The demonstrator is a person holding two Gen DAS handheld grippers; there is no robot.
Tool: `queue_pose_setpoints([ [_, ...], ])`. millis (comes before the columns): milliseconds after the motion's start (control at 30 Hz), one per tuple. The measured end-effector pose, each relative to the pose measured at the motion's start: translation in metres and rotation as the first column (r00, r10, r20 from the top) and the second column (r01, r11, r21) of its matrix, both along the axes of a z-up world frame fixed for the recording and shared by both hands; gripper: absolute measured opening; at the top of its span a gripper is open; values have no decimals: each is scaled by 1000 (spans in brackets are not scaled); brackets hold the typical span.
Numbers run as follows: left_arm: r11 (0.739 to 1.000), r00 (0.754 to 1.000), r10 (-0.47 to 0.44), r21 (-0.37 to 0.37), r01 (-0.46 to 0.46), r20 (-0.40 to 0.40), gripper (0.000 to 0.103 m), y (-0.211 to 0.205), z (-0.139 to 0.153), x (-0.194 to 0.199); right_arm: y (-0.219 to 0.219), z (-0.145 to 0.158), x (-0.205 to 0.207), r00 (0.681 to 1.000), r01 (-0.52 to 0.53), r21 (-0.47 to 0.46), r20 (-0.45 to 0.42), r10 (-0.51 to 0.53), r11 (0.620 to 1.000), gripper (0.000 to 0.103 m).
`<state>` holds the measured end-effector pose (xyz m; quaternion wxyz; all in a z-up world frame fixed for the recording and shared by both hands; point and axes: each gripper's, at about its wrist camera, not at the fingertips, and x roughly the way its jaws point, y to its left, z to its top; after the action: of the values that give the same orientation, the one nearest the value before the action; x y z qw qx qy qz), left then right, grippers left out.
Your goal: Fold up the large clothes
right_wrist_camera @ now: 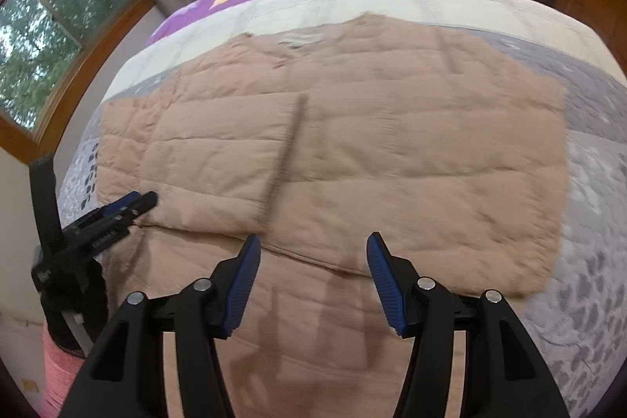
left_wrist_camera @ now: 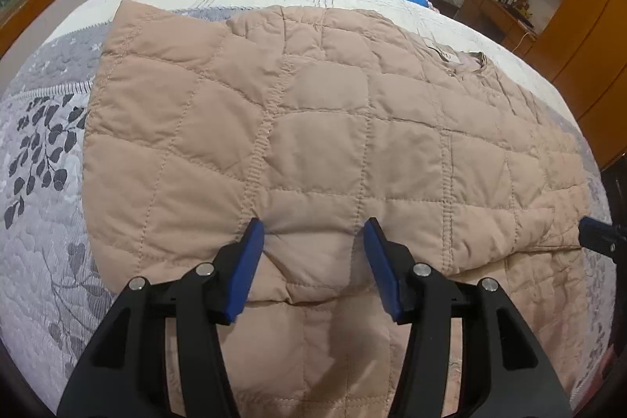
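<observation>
Tan quilted jacket [left_wrist_camera: 313, 128] lies folded flat on the bed [left_wrist_camera: 51, 151].

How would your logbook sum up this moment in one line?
quilted tan jacket: partly folded on bed | left gripper: open | right gripper: open

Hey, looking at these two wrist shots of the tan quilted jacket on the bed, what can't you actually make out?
- Quilted jacket, near end: hidden behind the left gripper and cut off by the bottom edge in the left wrist view.
- Jacket stitching in the right wrist view: smeared by motion blur.
- Right gripper, left wrist view: only a blue tip shows at the right edge.
- Label at the collar: too small to read.
</observation>
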<state>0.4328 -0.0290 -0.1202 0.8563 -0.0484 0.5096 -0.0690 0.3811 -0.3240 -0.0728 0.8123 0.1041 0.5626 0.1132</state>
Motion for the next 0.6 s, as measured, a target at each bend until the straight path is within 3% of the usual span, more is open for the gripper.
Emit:
queue_pose_setpoints([
  [167, 1000, 1000, 0, -15, 0, -7, 52, 7, 4, 1, 23, -17, 23, 999, -13, 39, -38, 15, 999, 55],
  [200, 1000, 1000, -2, -15, 2, -7, 52, 7, 4, 2, 26, -21, 25, 999, -14, 41, -47, 16, 999, 46],
  [233, 1000, 1000, -3, -14, 3, -7, 52, 7, 6, 1, 31, -26, 28, 998, -24, 46, -58, 26, 999, 29],
  [333, 1000, 1000, -5, -11, 5, -3, 52, 9, 9, -3, 36, -33, 31, 997, -37, 58, -62, 41, 998, 13],
  [600, 998, 997, -35, -49, 39, 72, 52, 2, 40, -19, 2, 3, 12, 999, -1, 72, 43, -2, 997, 10],
])
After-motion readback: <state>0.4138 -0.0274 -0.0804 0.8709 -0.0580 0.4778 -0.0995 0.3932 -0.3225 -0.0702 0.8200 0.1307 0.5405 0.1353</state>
